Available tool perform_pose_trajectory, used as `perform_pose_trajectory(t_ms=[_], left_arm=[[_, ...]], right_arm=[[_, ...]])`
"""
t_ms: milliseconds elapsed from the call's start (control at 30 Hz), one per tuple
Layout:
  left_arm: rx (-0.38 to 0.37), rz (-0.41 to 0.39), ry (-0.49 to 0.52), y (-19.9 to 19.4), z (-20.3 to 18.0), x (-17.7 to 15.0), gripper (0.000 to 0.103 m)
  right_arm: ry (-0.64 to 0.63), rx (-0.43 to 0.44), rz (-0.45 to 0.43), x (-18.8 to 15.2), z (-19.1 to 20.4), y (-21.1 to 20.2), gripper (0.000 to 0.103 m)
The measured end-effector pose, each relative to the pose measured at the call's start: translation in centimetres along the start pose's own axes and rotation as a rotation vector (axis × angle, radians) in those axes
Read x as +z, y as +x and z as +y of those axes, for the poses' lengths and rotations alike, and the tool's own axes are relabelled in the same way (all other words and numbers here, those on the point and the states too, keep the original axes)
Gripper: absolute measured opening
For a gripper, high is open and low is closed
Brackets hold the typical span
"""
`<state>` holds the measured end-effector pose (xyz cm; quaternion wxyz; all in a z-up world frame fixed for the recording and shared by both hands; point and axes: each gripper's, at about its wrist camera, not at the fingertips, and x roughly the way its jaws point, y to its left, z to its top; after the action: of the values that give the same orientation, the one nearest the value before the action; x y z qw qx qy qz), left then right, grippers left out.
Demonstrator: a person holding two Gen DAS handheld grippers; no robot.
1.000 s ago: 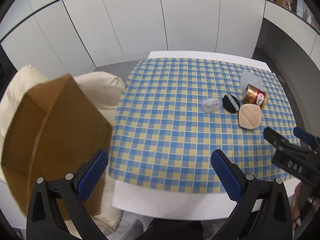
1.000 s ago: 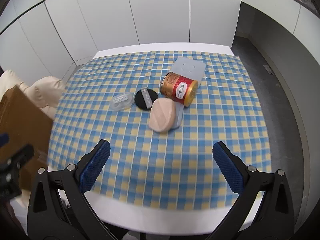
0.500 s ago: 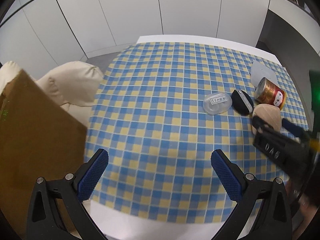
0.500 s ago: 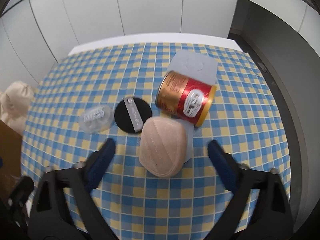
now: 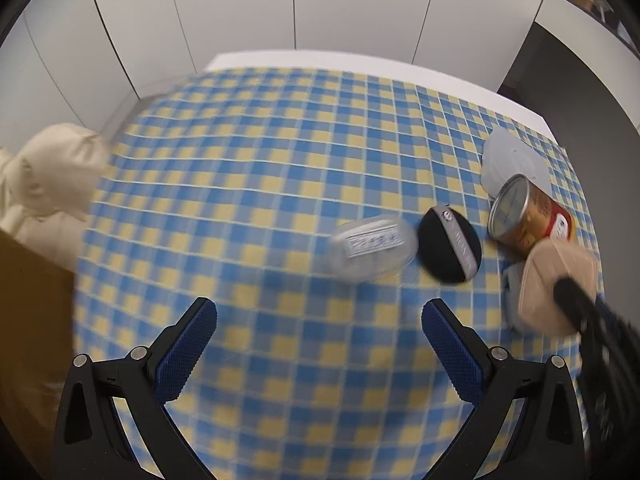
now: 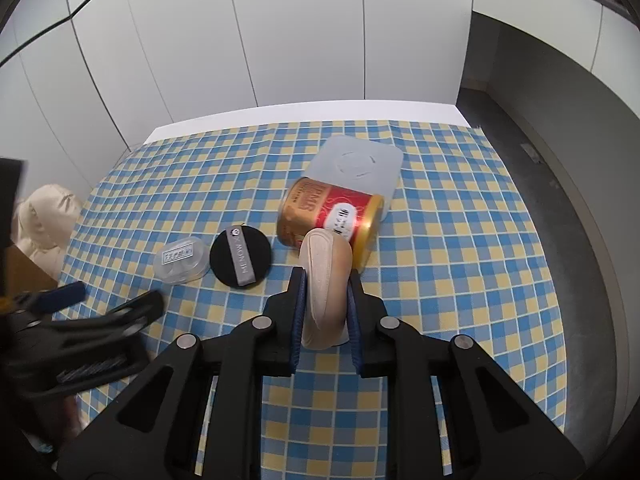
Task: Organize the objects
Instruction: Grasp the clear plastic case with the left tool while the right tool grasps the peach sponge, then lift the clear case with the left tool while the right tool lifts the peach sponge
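My right gripper (image 6: 326, 280) is closing its jaws on a beige powder puff (image 6: 326, 258), pads pressing its two sides, just in front of a red and gold can (image 6: 332, 212) lying on its side. Left of them lie a black round puff with a grey strap (image 6: 240, 256) and a small clear case (image 6: 182, 258). My left gripper (image 5: 316, 320) hangs open over the checked cloth (image 5: 240, 200), nothing between its fingers. In that blurred view the clear case (image 5: 372, 248) and black puff (image 5: 448, 248) lie ahead to the right, with the beige puff (image 5: 556, 276) further right.
A translucent flat lid (image 6: 356, 164) lies behind the can. A brown cardboard box (image 5: 32, 340) stands off the table's left edge beside a cream cushion (image 5: 44, 180). White cabinet doors rise behind the table; a grey floor runs along the right.
The right gripper came down and forward and went from wide open to shut on the beige puff. The left gripper moved down and over the table toward the objects; the box slid out to the left.
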<state>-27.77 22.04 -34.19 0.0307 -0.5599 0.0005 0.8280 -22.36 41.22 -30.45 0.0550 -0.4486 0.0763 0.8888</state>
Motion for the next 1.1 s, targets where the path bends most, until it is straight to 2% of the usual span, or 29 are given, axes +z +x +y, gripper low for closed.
perform_pose_trajectory(t_ms=[167,233,267,333,367,533,867,1100], left_arm=[[-0.024,0.030,-0.091,2.9,-0.1,1.5,0.102],[0.011,0.006,-0.096,3.2,-0.2,2.0,0.099],[0.023,-0.003,-0.098,3.4,-0.2,2.2,0.095],[0.059,-0.027,-0.080,3.1,-0.4,2.3,0.075],[0.072,-0.043,-0.071,2.8,-0.5,2.2,0.053],[0.088,-0.048,-0.102,2.3,0.7,1.6,0.053],[0.091,-0.032,-0.006,1.9,1.1,0.7,0.053],[0.119,-0.083,0.031,-1.0,1.0,0.3,0.053]], right_arm=[[0.035,0.022,0.006,-0.1,-0.6,0.1,0.019],[0.040,0.027,0.009,-0.1,-0.6,0.1,0.019],[0.041,0.027,0.009,-0.1,-0.6,0.1,0.019],[0.042,0.029,0.010,0.0,-0.6,0.2,0.019],[0.043,0.027,0.008,0.0,-0.5,0.2,0.019],[0.056,0.034,0.011,-0.1,-0.8,0.3,0.019],[0.045,0.026,0.015,-0.3,-0.7,0.2,0.019],[-0.004,-0.045,0.041,-0.4,0.6,-0.8,0.018]])
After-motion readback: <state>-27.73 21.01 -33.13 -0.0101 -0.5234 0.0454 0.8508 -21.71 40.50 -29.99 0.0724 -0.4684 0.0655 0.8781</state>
